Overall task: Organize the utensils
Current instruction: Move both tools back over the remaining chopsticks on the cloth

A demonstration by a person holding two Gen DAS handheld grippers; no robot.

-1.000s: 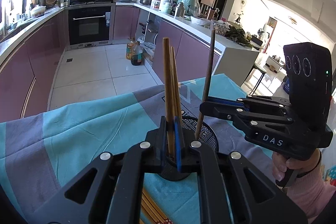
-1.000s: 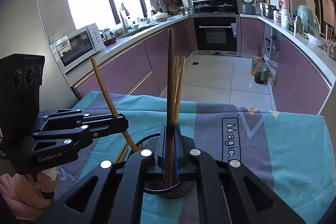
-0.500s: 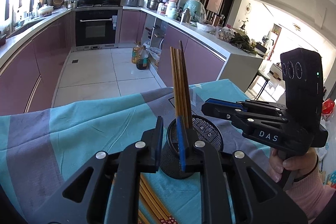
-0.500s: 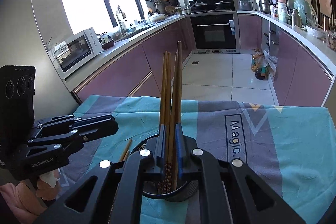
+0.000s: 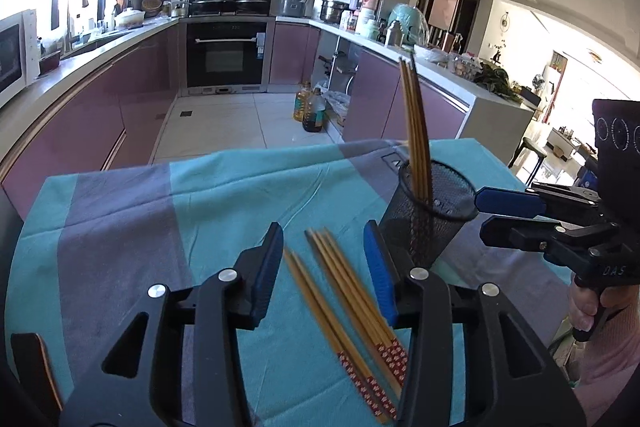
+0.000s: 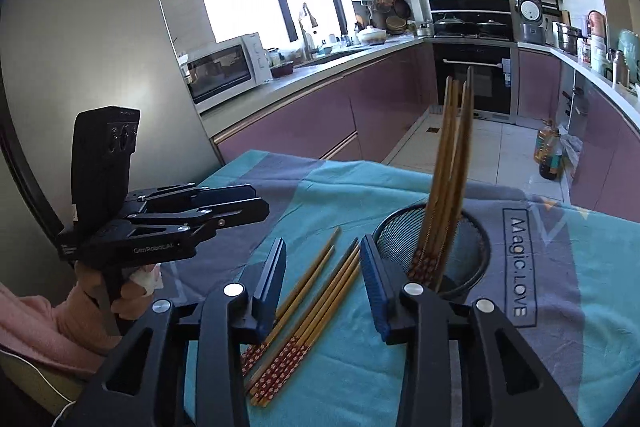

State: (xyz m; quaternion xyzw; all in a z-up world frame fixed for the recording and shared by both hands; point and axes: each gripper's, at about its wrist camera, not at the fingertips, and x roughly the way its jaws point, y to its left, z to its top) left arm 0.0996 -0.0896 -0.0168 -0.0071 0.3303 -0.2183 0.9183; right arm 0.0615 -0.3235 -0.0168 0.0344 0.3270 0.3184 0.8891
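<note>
1. The lower ends of the upright chopsticks (image 6: 444, 183) are blurred and partly screened by the mesh holder (image 6: 476, 259).
2. The patterned ends of the loose chopsticks (image 5: 344, 311) are covered by the left gripper (image 5: 324, 267).
3. Countertop items are too small to be identified.

— Where are the chopsticks?
— Several stand upright in the black mesh cup (image 5: 430, 211), tips up, leaning slightly. The loose chopsticks (image 5: 344, 301) lie flat beside it on the tabletop, red-patterned ends nearest.
</note>
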